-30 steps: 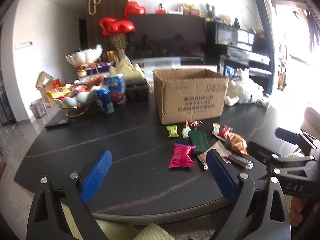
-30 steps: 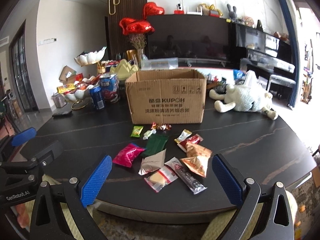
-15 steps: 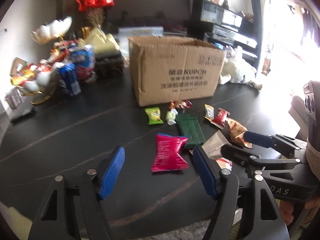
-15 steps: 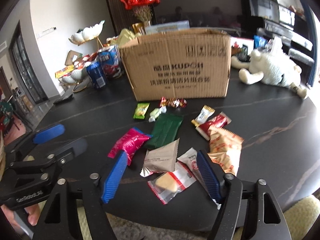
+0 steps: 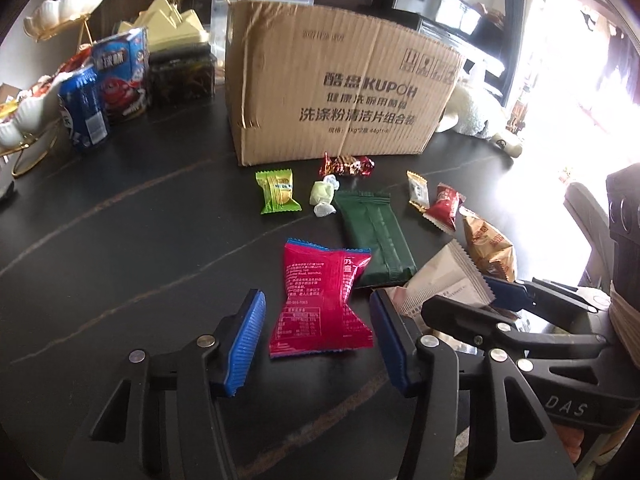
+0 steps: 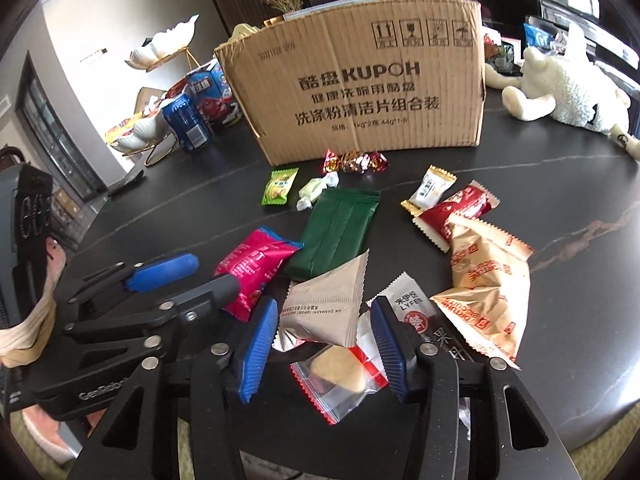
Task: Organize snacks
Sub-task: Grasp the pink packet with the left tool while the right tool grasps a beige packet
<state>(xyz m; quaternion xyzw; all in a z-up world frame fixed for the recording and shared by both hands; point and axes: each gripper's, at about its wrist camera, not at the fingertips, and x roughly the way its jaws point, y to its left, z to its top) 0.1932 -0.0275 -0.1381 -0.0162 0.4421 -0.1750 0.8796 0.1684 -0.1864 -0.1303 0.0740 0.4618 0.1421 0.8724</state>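
1. The snacks lie loose on the black marbled table (image 5: 120, 248), in front of the brown cardboard box with black print (image 5: 340, 76): a glossy pink-red crimped packet (image 5: 322, 300), a flat dark green packet (image 5: 374, 236), a beige triangular foil packet (image 6: 326, 306), a clear pouch with red edges and a pale round cake inside (image 6: 342, 378), a crumpled orange-gold biscuit bag (image 6: 486, 280), a small lime-green candy packet (image 5: 278, 192) and a red-gold twisted candy (image 5: 346, 165)
2. The left gripper (image 5: 318, 344) has its blue ribbed pads apart, and the pink-red packet lies between them, its lower end near the pad tips; I cannot tell if a pad touches it
3. The right gripper (image 6: 324, 350) is also spread, with the beige triangular packet and the clear pouch between its pads. The beige packet lies partly over the pouch
4. The dark green packet lies just behind the pink-red one, and they touch at one corner
5. The inside of the cardboard box is hidden from both views
6. Left of the box stand a blue drink can (image 5: 84, 110) and a white shell-shaped bowl on a gold stand (image 5: 24, 120) with wrapped snacks in it
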